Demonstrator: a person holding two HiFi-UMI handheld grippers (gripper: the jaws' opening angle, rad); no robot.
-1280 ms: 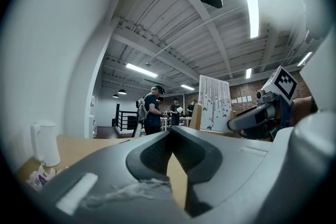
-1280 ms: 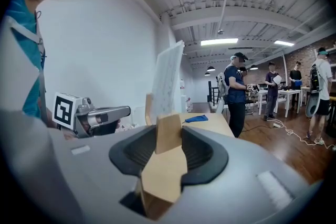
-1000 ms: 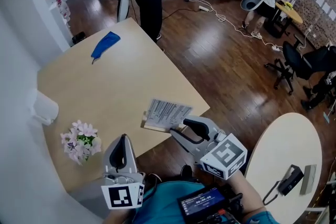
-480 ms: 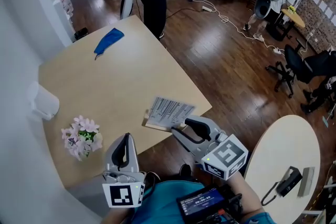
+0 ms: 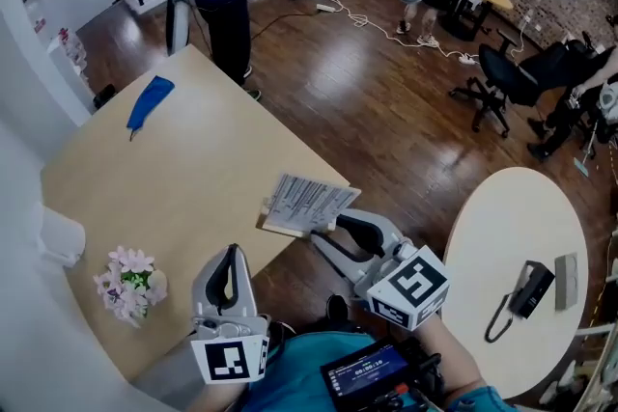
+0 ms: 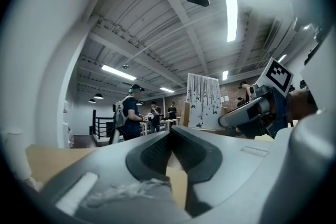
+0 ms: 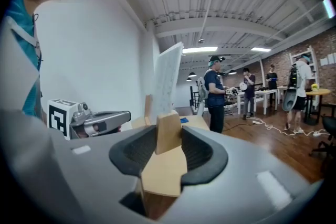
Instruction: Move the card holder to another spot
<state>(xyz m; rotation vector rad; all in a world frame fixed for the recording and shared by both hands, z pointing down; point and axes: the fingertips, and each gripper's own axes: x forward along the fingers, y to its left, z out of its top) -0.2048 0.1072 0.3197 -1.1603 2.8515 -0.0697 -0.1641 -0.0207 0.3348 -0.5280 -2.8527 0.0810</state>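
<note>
R: right claw (image 5: 338, 227) was clamped on wooden card holder with white printed card (image 5: 307, 205) | at light-wood worktop (image 5: 193, 159) near edge | L: left claw (image 5: 229, 254) was closed, empty

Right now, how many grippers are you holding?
2. The left gripper, shut and empty, is near the flowers; the right gripper grips the card holder at the table edge. None seem hidden.

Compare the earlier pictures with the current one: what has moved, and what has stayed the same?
The right gripper, still clamped on the card holder, has carried it sideways toward the round table; its card now juts past the corner of the square table. The left gripper went along, shut and empty. Nothing was grabbed or released. The flowers and blue cloth lie where they were.
</note>
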